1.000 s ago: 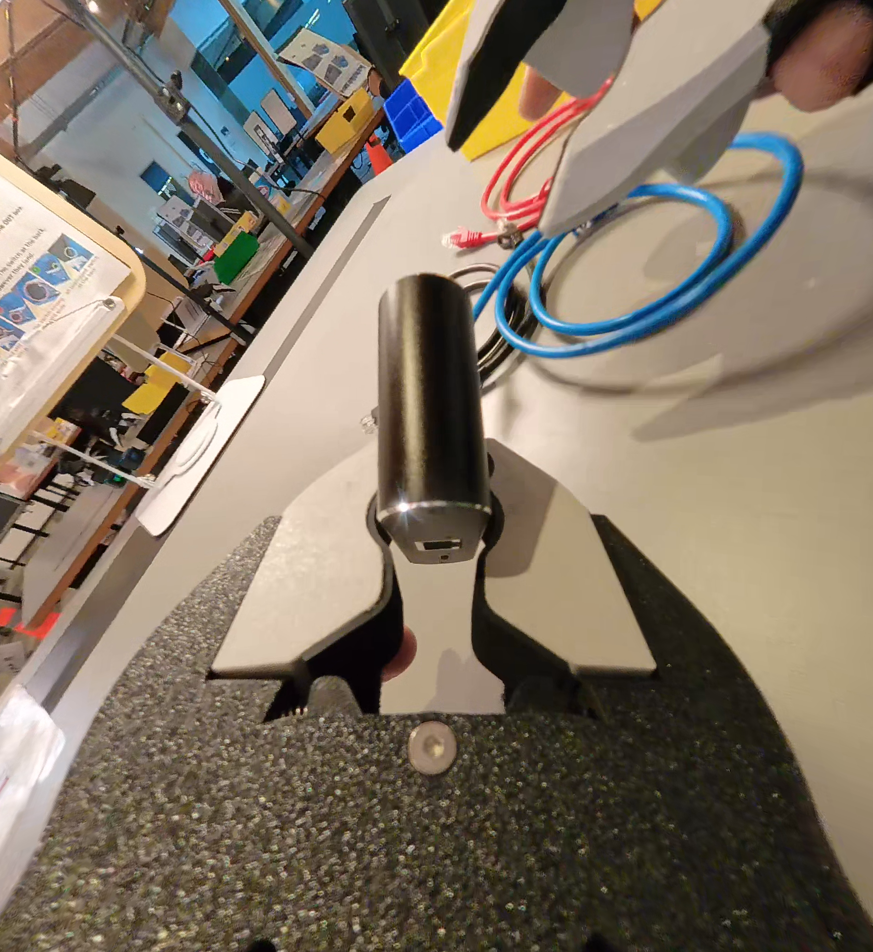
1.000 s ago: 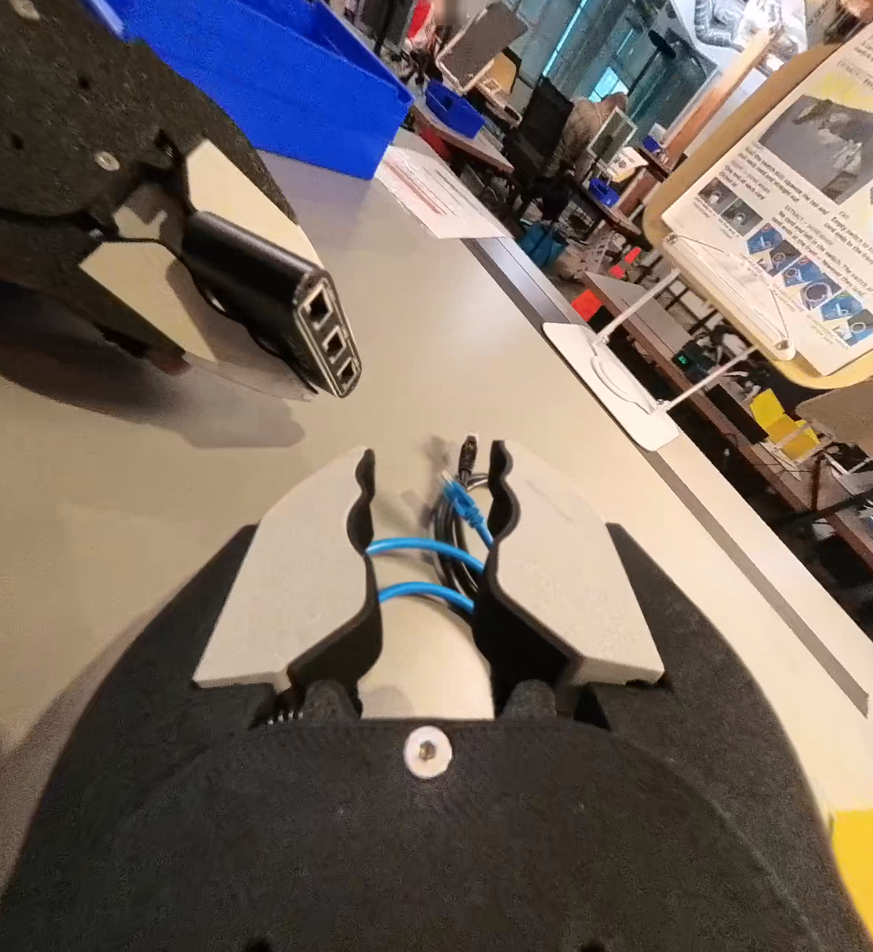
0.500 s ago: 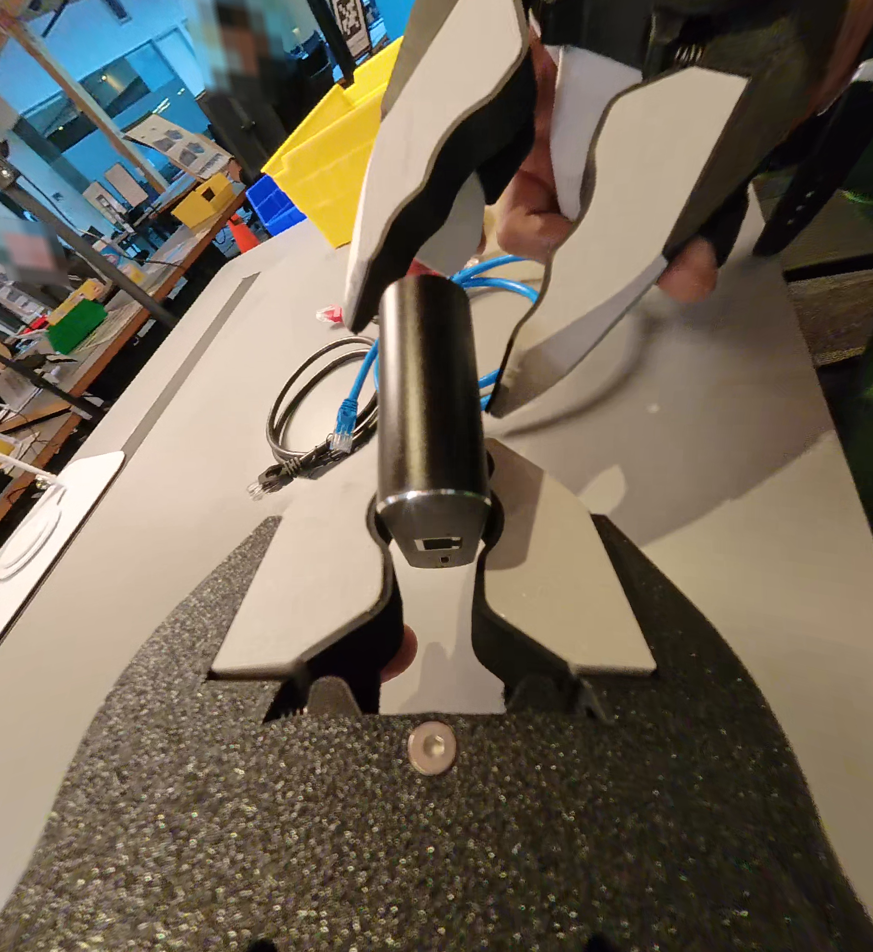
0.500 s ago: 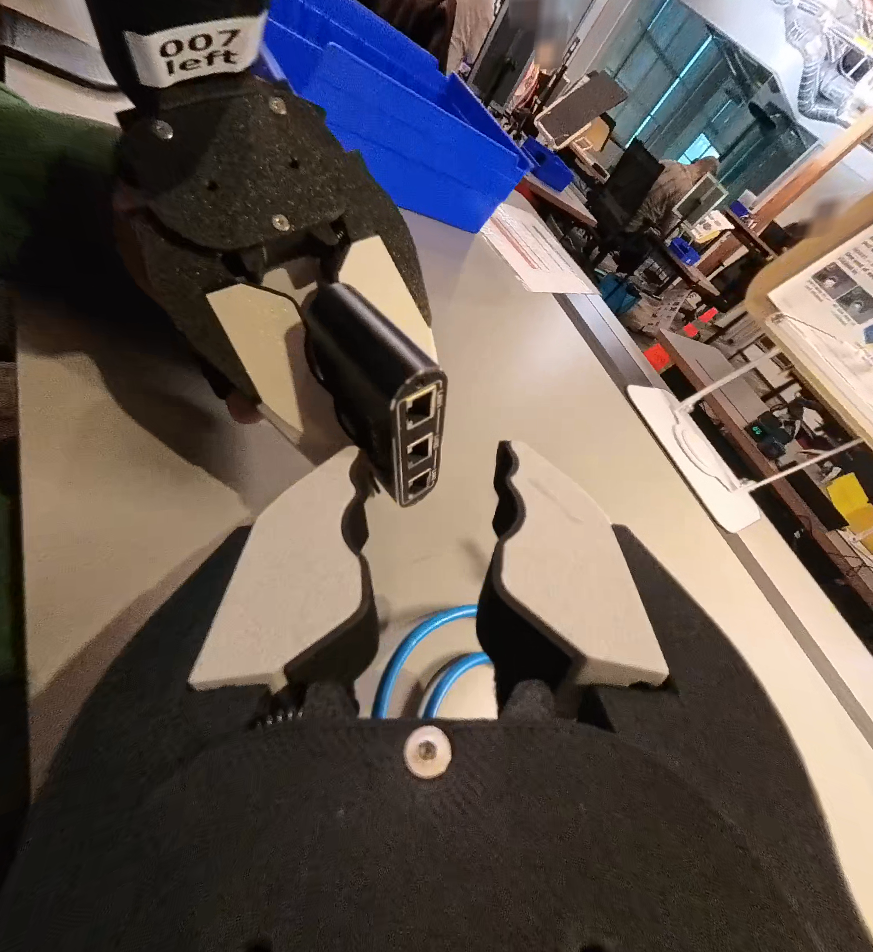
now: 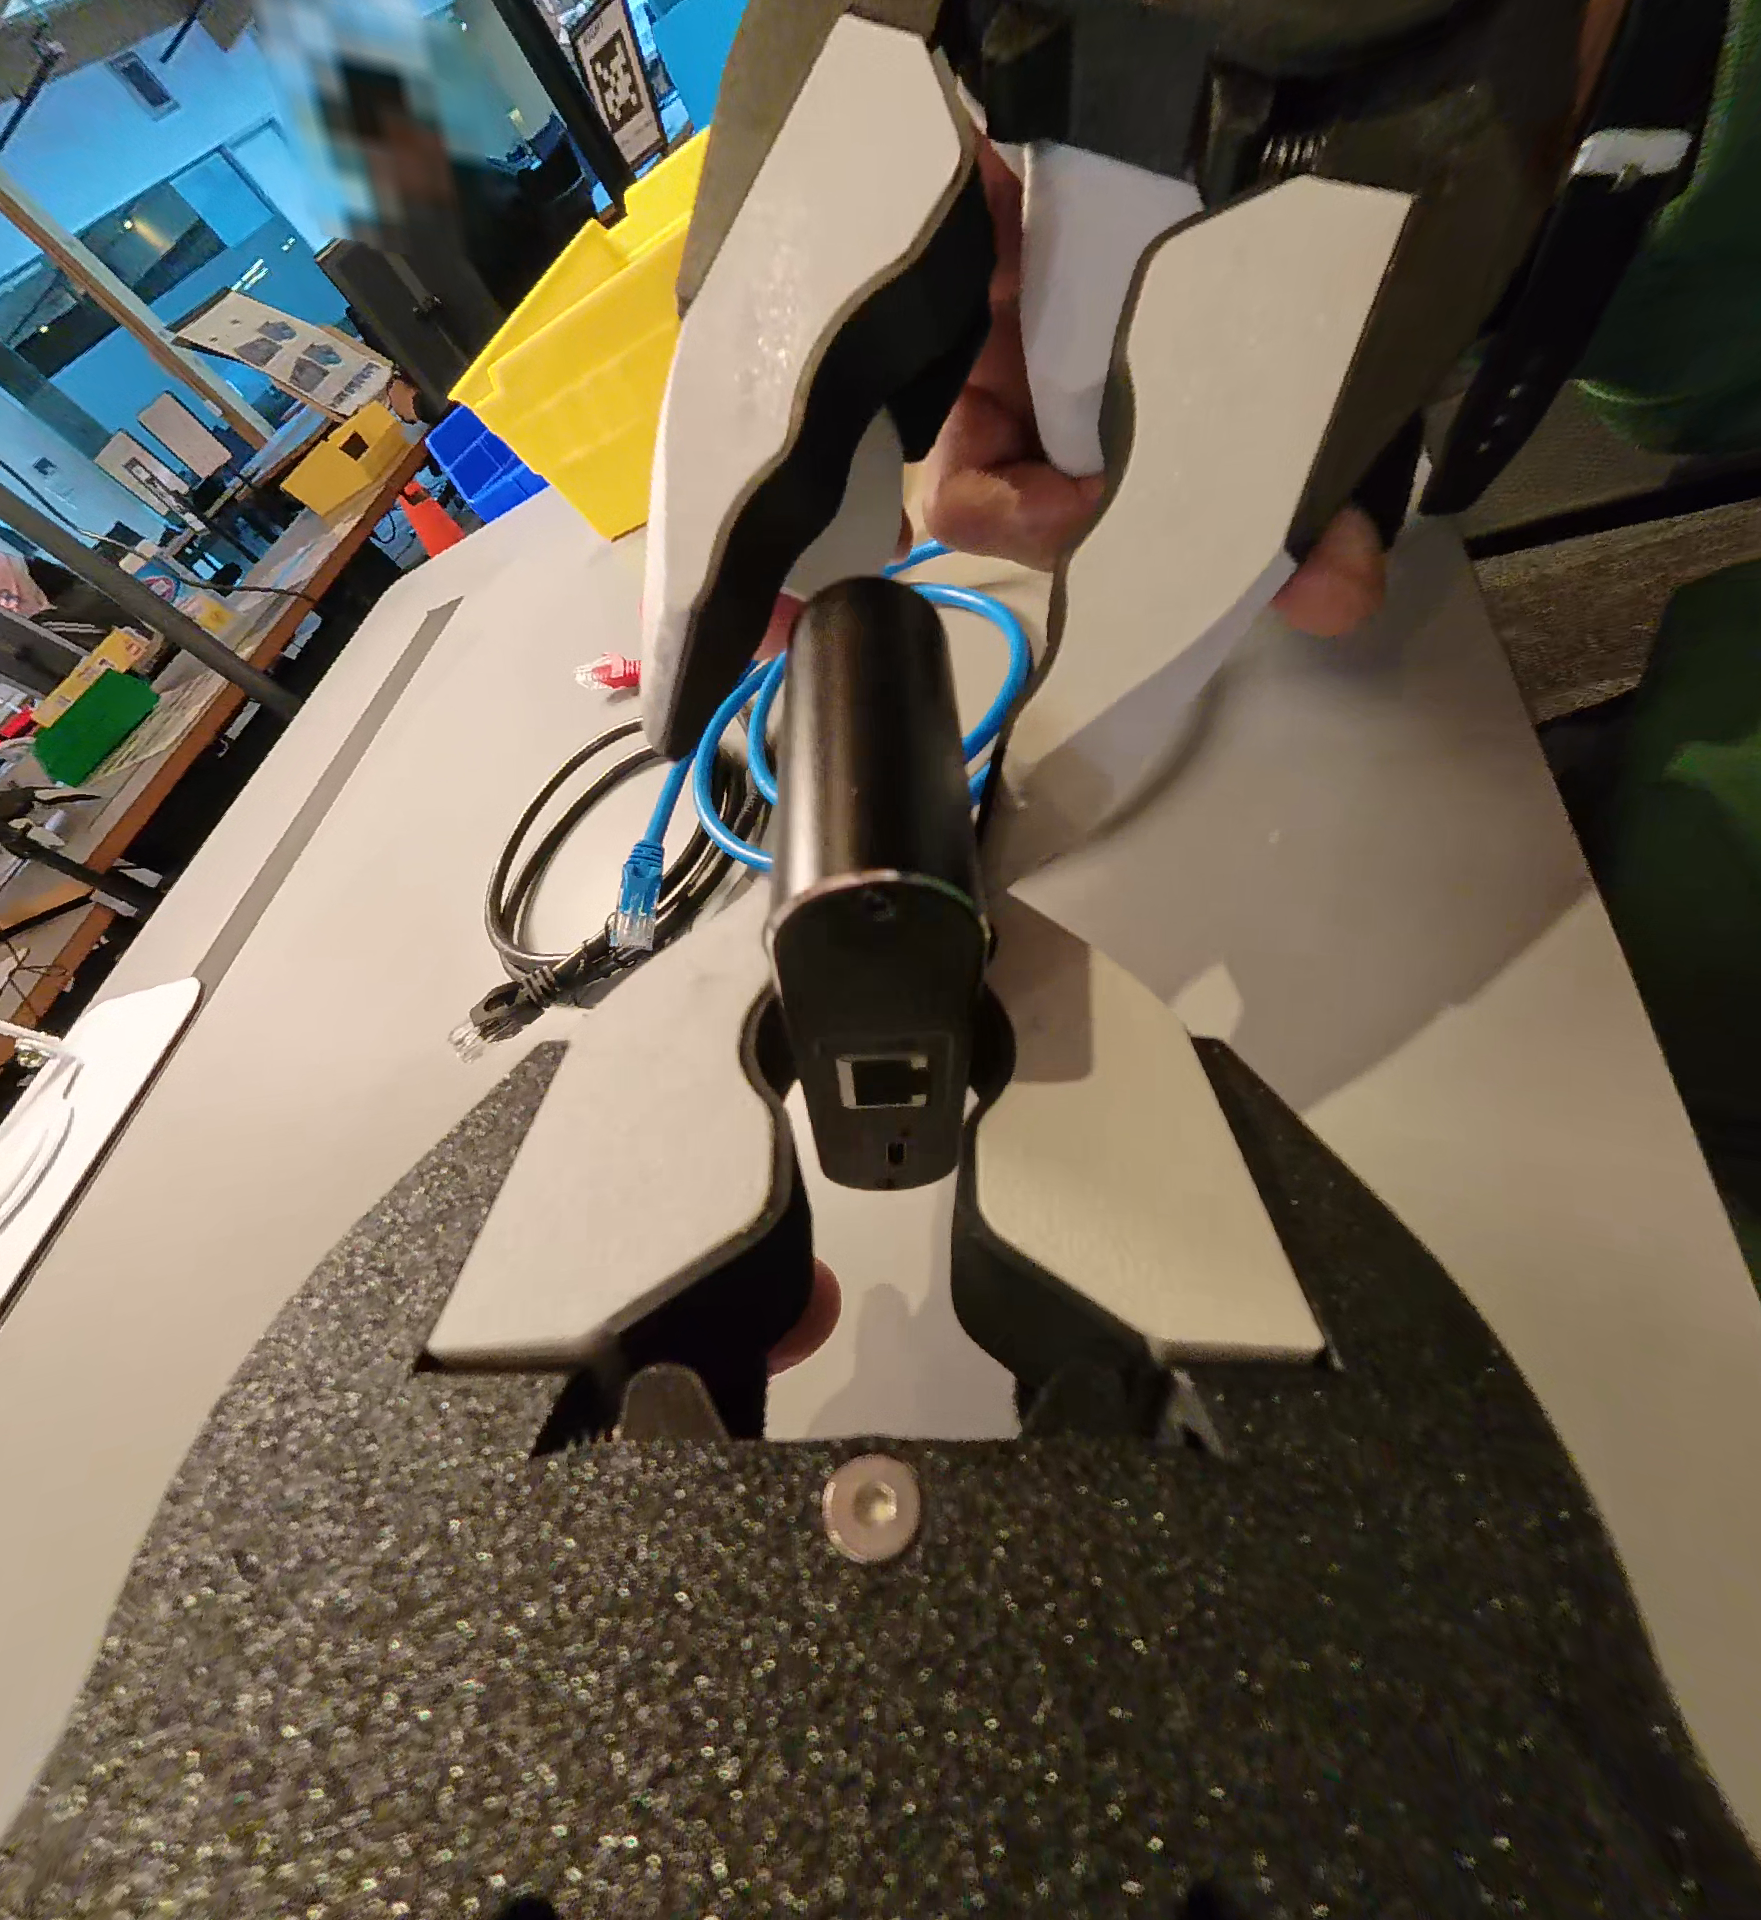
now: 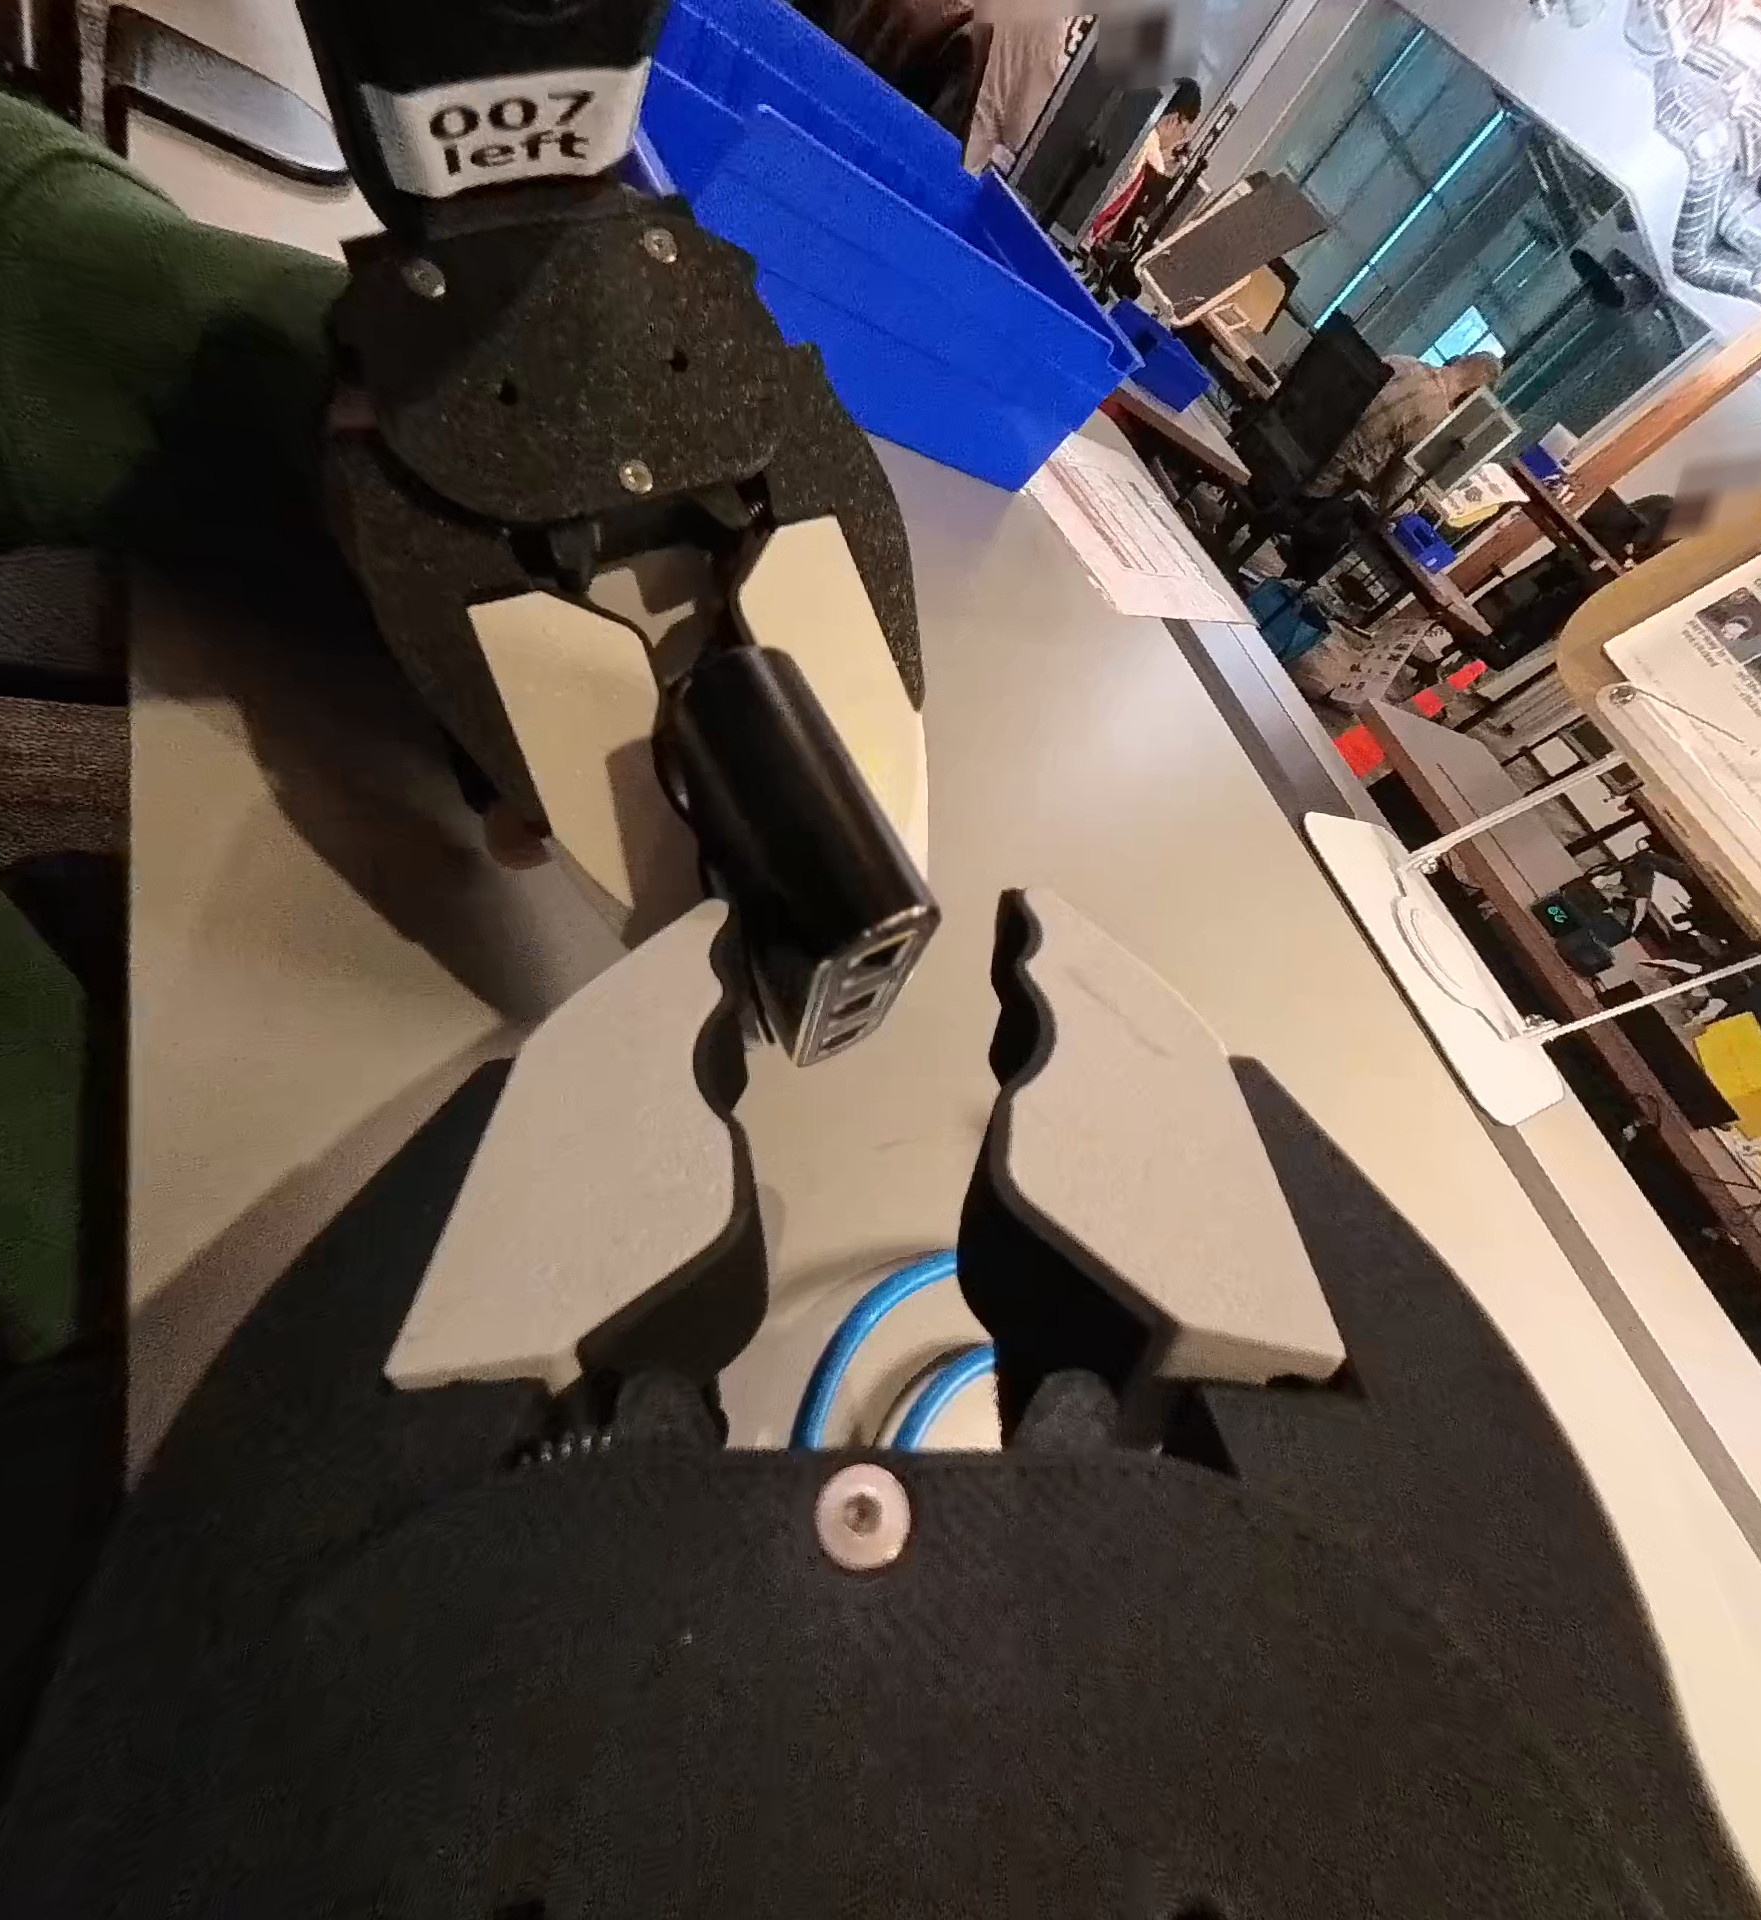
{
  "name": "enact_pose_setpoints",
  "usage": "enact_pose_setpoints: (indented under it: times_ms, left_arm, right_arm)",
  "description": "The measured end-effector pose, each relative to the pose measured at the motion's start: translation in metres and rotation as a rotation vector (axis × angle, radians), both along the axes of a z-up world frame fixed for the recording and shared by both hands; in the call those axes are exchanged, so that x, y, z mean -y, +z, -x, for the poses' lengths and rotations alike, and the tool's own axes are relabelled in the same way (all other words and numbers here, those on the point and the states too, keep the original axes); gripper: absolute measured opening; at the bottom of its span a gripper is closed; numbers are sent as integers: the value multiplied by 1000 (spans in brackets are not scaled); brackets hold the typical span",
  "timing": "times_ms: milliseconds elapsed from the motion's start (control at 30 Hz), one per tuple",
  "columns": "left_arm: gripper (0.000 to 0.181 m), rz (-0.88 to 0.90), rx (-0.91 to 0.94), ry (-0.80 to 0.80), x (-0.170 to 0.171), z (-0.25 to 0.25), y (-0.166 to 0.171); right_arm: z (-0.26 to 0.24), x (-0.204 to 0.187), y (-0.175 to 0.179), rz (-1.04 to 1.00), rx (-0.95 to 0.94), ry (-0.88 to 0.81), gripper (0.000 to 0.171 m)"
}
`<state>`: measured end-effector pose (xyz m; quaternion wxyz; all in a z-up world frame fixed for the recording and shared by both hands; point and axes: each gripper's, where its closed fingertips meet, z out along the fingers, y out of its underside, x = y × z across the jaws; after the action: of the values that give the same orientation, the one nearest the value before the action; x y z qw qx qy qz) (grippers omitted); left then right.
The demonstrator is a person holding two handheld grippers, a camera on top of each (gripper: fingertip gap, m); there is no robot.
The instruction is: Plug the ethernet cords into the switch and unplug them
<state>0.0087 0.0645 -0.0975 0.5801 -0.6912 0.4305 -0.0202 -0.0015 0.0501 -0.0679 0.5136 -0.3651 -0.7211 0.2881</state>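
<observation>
Nothing is plugged in yet, by the look of it. The left claw [image 5: 881, 1039] is clamped on the switch [image 5: 871, 769], a smooth black metal bar with rounded edges, and holds it up off the grey table [image 5: 336, 1091] with its far end pointing at the right claw [image 6: 860, 956]. That claw stands wide apart and empty, its pale, wavy-edged fingers [image 6: 1094, 1049] either side of the switch's three-port face [image 6: 860, 987]. All three sockets look vacant, and so does the single socket on the near end.

The cords lie loose on the table beyond: a glossy blue cord [image 5: 720, 790] in a coil, its clear-tipped plug free; a black cord [image 5: 543, 883] looped beside it and touching it; and a red plug [image 5: 608, 670] farther off. Yellow bins [image 5: 585, 374] sit at the far end. So every cord remains to be picked up, pushed in and pulled back out; I'd say the work is only starting.
</observation>
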Motion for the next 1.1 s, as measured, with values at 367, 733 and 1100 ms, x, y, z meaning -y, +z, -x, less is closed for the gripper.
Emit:
enact_pose_setpoints:
  times_ms: [367,733,1100]
  left_arm:
    - [28,0,-47,-66,7,-8,-5]
    - [38,-118,-24,110,-7,19,9]
    - [47,-197,-239,572,-11,88,1]
  right_arm:
    - [-7,15,-8,-16,32,113,39]
    - [-3,1,8,-157,1,97,28]
    - [-100,-180,105,-168,-78,-393,26]
